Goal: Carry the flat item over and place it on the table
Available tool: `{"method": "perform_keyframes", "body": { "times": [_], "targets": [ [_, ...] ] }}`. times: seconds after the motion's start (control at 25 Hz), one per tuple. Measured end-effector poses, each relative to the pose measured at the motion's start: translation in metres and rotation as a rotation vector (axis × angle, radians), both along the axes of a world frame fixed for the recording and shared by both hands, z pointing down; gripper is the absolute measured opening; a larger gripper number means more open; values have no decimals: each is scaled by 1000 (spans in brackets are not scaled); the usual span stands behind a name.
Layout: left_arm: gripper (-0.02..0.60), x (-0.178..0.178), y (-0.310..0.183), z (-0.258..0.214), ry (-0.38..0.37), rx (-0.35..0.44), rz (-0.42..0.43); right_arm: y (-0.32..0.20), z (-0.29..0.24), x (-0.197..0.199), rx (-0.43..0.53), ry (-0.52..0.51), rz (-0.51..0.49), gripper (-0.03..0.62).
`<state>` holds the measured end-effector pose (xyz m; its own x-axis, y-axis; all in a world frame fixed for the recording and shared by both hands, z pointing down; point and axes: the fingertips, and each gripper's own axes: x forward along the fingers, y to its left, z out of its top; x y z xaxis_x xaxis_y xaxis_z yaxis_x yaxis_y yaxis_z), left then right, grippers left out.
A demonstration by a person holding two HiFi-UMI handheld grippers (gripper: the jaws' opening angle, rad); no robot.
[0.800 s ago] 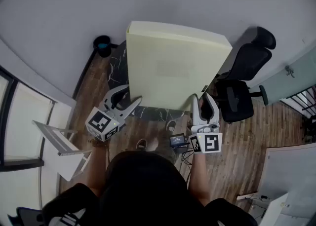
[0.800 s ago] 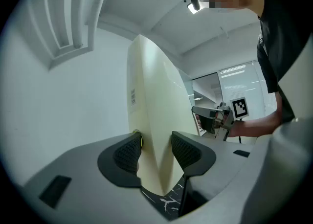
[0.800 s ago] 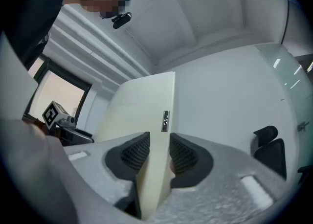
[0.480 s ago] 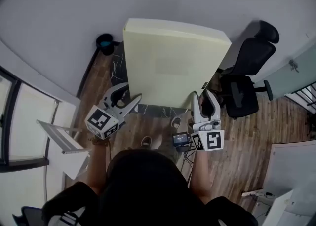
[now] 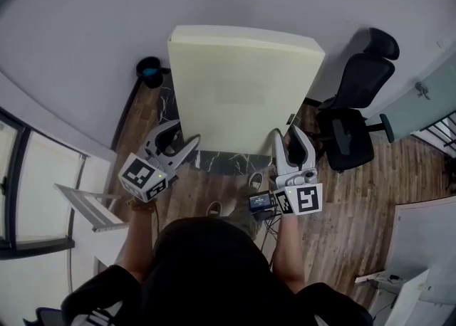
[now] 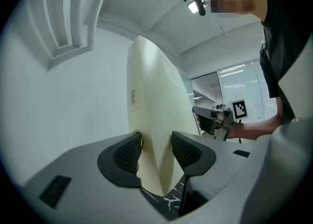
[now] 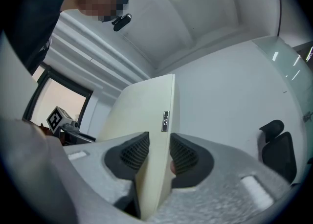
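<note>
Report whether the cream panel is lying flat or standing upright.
Upright: the cream panel rises edge-on towards the ceiling between the jaws of the left gripper and the right gripper.

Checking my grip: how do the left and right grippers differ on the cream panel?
The left gripper clamps the panel near its bottom left corner; the right gripper clamps it near the bottom right corner. In the head view the left one slants in toward the panel, while the right one points nearly straight up the picture. Both have their jaws shut on the panel.
</note>
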<state>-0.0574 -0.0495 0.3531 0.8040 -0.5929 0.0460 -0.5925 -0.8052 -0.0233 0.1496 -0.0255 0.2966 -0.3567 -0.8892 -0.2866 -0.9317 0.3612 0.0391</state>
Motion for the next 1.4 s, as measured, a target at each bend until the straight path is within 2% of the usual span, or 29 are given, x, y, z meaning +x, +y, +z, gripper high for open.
{"method": "perform_keyframes", "body": {
  "times": [0.68,1.4],
  "targets": [
    [195,-8,-44,23,35,-62,9,-46,14,-11,-88,45,2,132],
    [195,-2,-37,62,20,-155,20,-48,58,-3,-226,43,-1,132]
  ]
}}
